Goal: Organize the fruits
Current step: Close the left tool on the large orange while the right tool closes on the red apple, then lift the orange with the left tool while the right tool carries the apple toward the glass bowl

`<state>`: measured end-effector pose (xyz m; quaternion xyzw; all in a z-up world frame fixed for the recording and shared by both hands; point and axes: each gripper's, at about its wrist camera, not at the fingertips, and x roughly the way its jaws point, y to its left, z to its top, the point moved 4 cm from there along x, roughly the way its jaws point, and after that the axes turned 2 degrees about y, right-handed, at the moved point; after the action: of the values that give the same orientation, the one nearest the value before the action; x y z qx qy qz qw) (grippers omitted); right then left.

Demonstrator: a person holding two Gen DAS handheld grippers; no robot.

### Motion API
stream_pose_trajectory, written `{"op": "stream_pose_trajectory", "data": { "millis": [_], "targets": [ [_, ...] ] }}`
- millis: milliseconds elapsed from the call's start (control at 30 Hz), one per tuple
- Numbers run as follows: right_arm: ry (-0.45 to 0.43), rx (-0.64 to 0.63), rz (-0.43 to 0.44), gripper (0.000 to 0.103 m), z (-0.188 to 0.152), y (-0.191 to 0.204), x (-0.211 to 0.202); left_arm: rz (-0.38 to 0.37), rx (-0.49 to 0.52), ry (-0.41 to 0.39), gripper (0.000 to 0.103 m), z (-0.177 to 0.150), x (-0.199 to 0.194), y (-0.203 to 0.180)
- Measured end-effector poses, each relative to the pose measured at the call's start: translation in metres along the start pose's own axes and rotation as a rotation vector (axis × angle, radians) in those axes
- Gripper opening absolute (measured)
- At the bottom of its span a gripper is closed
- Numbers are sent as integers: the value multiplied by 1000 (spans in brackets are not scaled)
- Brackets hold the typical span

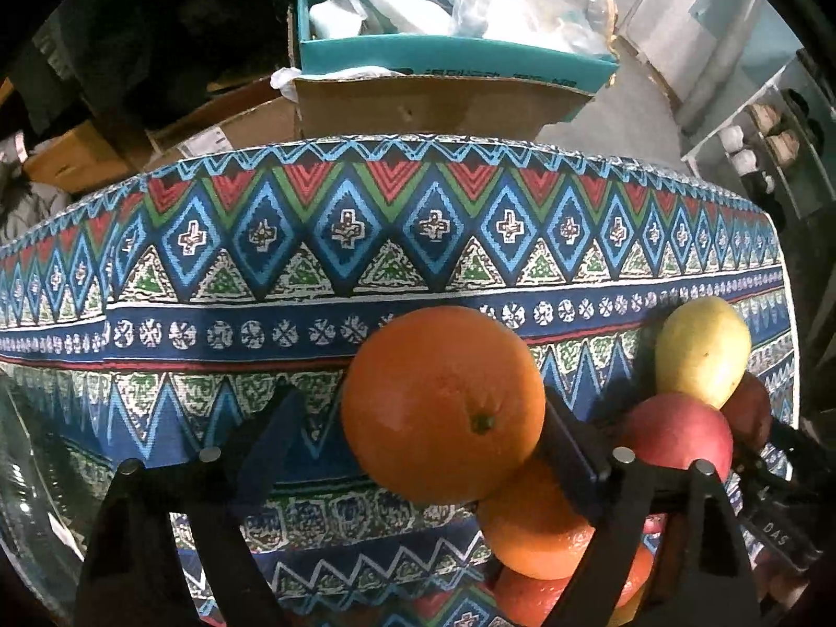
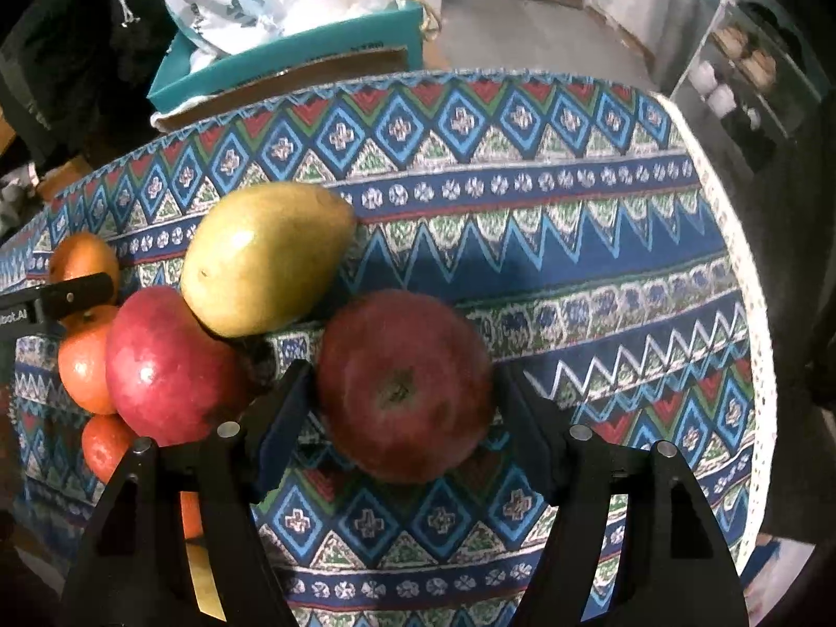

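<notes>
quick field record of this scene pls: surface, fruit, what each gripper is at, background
surface: patterned tablecloth
left gripper: around the big orange, right finger touching, left finger apart
right gripper: jaws close on both sides of the dark red apple
other fruit: yellow-green mango, second red apple, more oranges clustered together
background: teal box with plastic bags behind the table

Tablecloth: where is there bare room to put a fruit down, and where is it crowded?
Bare cloth lies right of the dark apple, up to the lace edge. The far diamond band beyond the big orange is also bare. It is crowded where the oranges, red apple and mango cluster.
</notes>
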<state>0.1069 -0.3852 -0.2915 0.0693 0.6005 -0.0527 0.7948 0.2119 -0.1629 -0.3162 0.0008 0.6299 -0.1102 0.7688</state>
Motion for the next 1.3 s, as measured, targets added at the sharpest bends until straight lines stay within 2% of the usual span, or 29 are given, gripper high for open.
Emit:
{"op": "stream_pose_trajectory", "data": {
  "millis": [167,367,633,900,1300],
  "targets": [
    [38,0,-3,72,-4,1,8,-43,38,-8,70,2,0,-8],
    [12,-9,-10,72,-7,1,7,-29,39,-24,69,-3,-6,-9],
    [-44,-31,-70,72,-7,6,0,-6,37,-90,69,-13,-28,-2],
    [-131,-29,-83,72,1,11,-30,-1,7,-151,69,-22,-62,15],
    [-255,-63,-95,72,5,25,-79,34,34,-252,69,-43,-119,16]
  ]
}}
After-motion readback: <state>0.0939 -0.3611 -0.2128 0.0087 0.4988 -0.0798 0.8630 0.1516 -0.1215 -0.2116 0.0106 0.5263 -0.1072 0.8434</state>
